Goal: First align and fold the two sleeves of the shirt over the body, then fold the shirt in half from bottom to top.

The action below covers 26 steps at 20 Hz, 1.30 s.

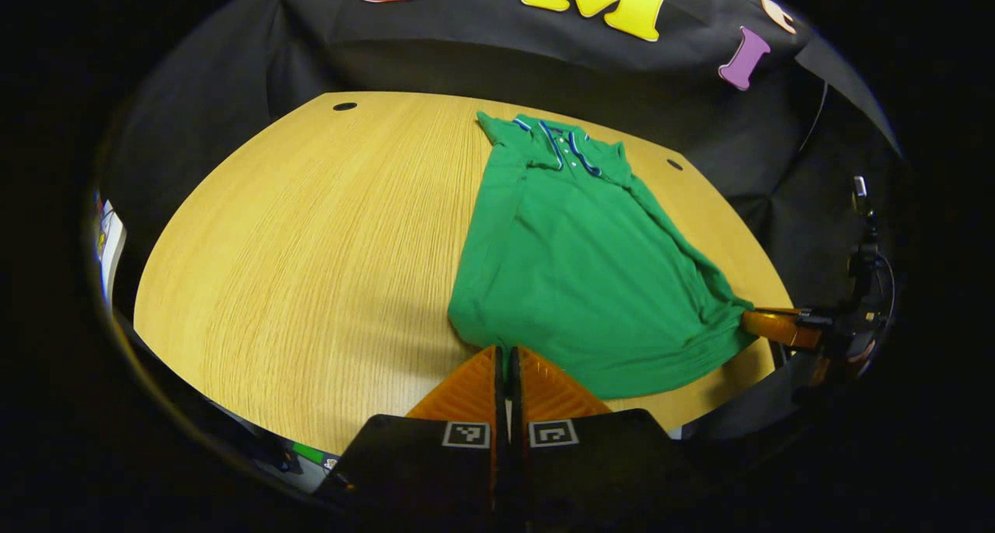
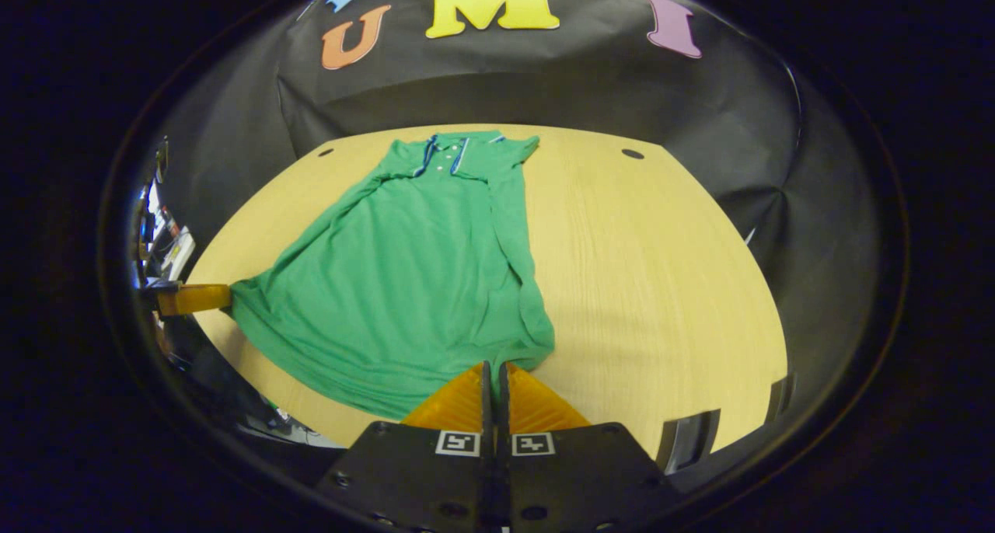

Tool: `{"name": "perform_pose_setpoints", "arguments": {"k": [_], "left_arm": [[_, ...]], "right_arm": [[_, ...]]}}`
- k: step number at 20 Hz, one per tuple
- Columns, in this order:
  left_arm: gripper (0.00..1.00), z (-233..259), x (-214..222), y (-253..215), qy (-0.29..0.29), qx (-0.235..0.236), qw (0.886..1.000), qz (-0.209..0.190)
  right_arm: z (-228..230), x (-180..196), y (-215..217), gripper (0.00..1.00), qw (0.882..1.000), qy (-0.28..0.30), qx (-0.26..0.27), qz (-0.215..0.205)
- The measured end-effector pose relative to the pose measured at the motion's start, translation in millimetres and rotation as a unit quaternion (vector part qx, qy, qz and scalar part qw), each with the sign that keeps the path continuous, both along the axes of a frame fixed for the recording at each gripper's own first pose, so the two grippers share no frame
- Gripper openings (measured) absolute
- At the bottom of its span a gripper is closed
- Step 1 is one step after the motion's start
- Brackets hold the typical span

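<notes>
Your left gripper (image 1: 507, 352) and right gripper (image 2: 493, 367) each have their jaws clamped together on a bottom corner of the green shirt (image 1: 579, 261), which lies on the wooden counter (image 1: 311, 253) with both sleeves folded in and collar far.

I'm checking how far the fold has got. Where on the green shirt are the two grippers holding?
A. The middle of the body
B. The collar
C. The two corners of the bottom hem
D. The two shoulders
C: the left gripper and the right gripper are each closed on a hem corner of the green shirt, while the collar lies at the far end on the table.
</notes>
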State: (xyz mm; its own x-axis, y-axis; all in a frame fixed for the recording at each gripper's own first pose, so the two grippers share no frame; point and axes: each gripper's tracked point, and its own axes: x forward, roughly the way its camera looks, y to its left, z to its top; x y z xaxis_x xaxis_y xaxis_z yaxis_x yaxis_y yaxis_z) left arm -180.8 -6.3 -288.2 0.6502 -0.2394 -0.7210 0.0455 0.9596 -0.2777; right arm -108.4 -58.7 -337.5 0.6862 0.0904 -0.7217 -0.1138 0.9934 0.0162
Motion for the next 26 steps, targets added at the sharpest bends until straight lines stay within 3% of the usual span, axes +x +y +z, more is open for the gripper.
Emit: {"name": "perform_pose_setpoints", "arguments": {"k": [12, 20, 26], "left_arm": [[0.06, 67.4, 72.2, -5.6, -0.068, -0.041, 0.997, 0.008], [0.05, 112.0, 126.0, -5.0, -0.124, -0.027, 0.992, -0.020], [0.05, 136.1, 174.0, -3.1, -0.154, -0.028, 0.987, -0.016]], "right_arm": [[65.4, 51.8, 1.2, 0.00, 0.998, -0.058, 0.023, -0.011], [123.0, 110.0, 4.4, 0.00, 0.994, -0.103, 0.039, -0.011], [161.0, 157.4, 8.6, 0.00, 0.990, -0.132, 0.049, -0.005]]}}
